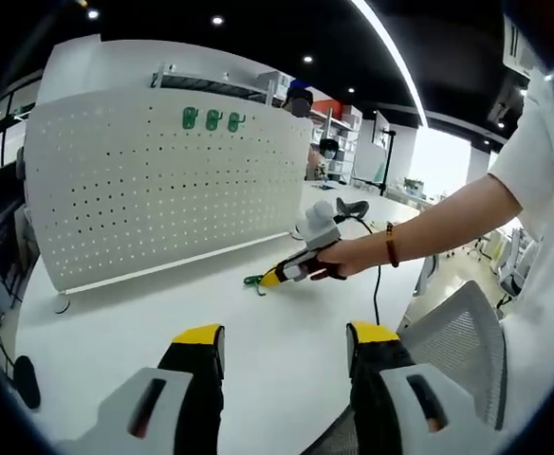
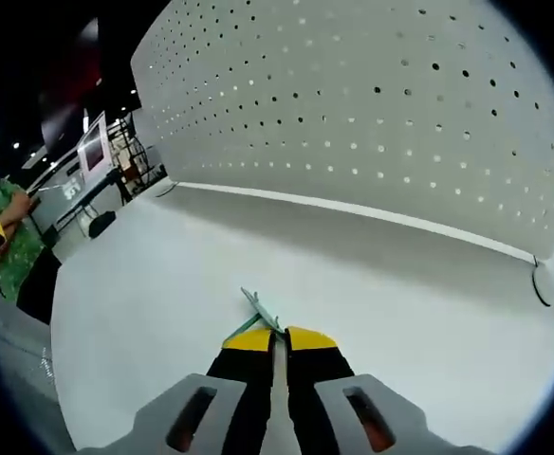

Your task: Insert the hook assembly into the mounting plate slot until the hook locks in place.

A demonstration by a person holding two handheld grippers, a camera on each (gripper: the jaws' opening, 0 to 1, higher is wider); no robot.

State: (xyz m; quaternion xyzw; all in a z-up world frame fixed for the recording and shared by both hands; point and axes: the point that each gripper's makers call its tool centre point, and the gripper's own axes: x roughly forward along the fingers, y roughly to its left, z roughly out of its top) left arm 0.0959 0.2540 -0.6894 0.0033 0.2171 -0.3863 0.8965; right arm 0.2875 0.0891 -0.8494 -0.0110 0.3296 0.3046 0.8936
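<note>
A white pegboard (image 1: 163,180) stands upright on the white table (image 1: 286,332), with three green hooks (image 1: 212,119) hung near its top edge. A loose green hook (image 1: 254,282) lies low over the table in front of the board. My right gripper (image 1: 275,277), held by a person's hand, is shut on that hook. In the right gripper view the yellow-tipped jaws (image 2: 273,334) press together on the green hook (image 2: 258,308), with the pegboard (image 2: 372,123) ahead. My left gripper (image 1: 282,334) hangs open over the table, nothing between its jaws.
A grey mesh chair (image 1: 457,341) stands at the table's right edge. A black cable (image 1: 376,284) runs across the table behind the hand. Shelves and desks fill the room behind the board. A person in green (image 2: 2,237) sits at the far left.
</note>
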